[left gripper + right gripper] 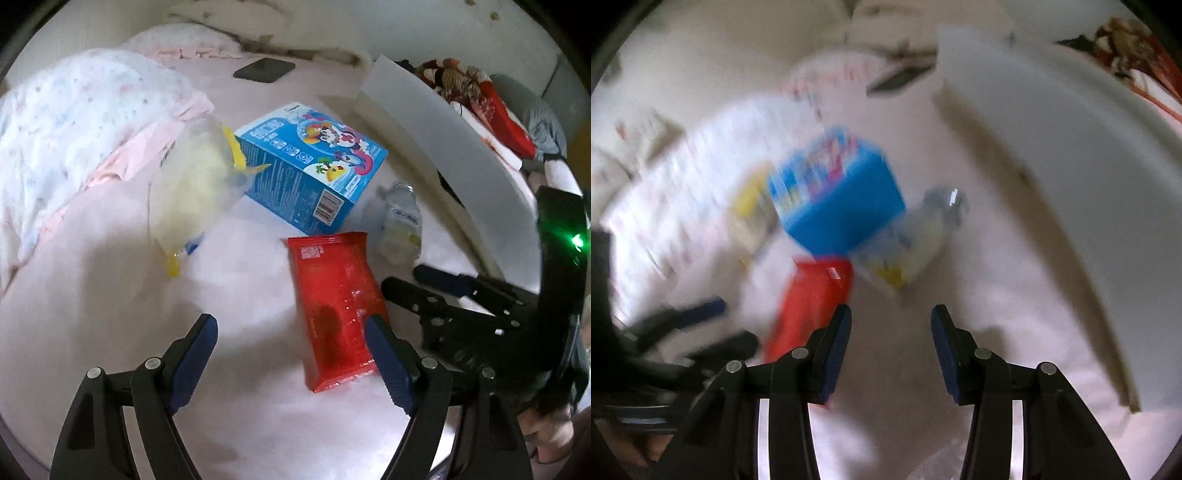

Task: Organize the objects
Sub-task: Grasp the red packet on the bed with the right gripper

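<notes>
Red glossy plastic packet (338, 314) lying flat, partly between left gripper (291, 345) tongs, spread and empty. Right gripper (891, 334) likewise released, nothing held. Best lowered squarely astride the narrow sides before clenching.

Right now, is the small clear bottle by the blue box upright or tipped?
Tipped. The bottle lies on its side on the pink bed cover, cap end pointing away from the camera, beside the blue box.

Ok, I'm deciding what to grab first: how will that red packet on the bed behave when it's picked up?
The red packet looks like glossy film, so probably slippery between the pads. It lies flat with crimped ends, so likely light and apt to bend. On the soft pink bedsheet it should slide, not roll.
</notes>
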The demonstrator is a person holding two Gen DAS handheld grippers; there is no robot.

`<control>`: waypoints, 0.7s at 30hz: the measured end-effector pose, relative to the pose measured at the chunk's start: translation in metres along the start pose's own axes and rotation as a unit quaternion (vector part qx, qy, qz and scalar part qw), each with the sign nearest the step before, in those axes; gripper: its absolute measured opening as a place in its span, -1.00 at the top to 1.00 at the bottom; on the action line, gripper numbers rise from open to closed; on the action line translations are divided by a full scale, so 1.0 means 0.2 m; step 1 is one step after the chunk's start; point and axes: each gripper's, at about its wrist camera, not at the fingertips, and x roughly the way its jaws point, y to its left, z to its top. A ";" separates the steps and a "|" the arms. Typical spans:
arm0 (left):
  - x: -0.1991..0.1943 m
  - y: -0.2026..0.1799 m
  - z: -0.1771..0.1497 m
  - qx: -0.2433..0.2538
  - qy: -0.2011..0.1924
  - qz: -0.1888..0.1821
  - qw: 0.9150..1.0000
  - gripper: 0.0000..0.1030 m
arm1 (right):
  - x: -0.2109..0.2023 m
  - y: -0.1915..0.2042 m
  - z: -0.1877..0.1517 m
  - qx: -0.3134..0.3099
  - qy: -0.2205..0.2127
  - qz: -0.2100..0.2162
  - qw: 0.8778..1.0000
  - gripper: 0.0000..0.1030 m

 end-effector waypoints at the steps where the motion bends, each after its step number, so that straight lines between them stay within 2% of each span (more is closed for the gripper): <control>1: 0.00 -0.02 0.00 0.010 -0.005 0.011 1.000 -0.56 | 0.00 0.04 0.00 -0.021 -0.019 -0.014 1.000 0.08; 3: -0.02 -0.03 -0.01 0.020 -0.012 0.030 0.999 -0.49 | 0.02 0.10 0.00 -0.049 -0.022 -0.018 0.998 0.06; 6: -0.04 -0.03 -0.03 0.019 -0.017 0.027 0.999 -0.50 | 0.03 0.11 -0.01 -0.057 -0.027 -0.028 0.998 0.10; 7: -0.05 -0.03 -0.03 0.018 -0.018 0.025 0.999 -0.50 | 0.03 0.11 -0.01 -0.054 -0.027 -0.024 0.998 0.28; 8: -0.05 -0.03 -0.03 0.017 -0.020 0.024 0.999 -0.50 | 0.03 0.10 -0.01 -0.048 -0.025 -0.016 0.998 0.63; 9: -0.06 -0.03 -0.03 0.017 -0.021 0.025 0.999 -0.49 | 0.02 0.07 0.00 -0.034 -0.022 0.003 0.999 0.83; 10: -0.06 -0.03 -0.02 0.017 -0.022 0.027 0.999 -0.50 | 0.03 0.05 0.01 -0.019 -0.018 0.019 0.999 0.90; 15: -0.07 -0.02 0.01 0.006 -0.027 0.019 0.999 -0.50 | 0.00 0.01 0.07 0.033 -0.022 0.053 0.998 0.90; 21: -0.11 -0.01 0.04 0.013 -0.042 0.025 0.999 -0.49 | -0.19 -0.08 0.17 0.067 -0.096 0.105 0.987 0.93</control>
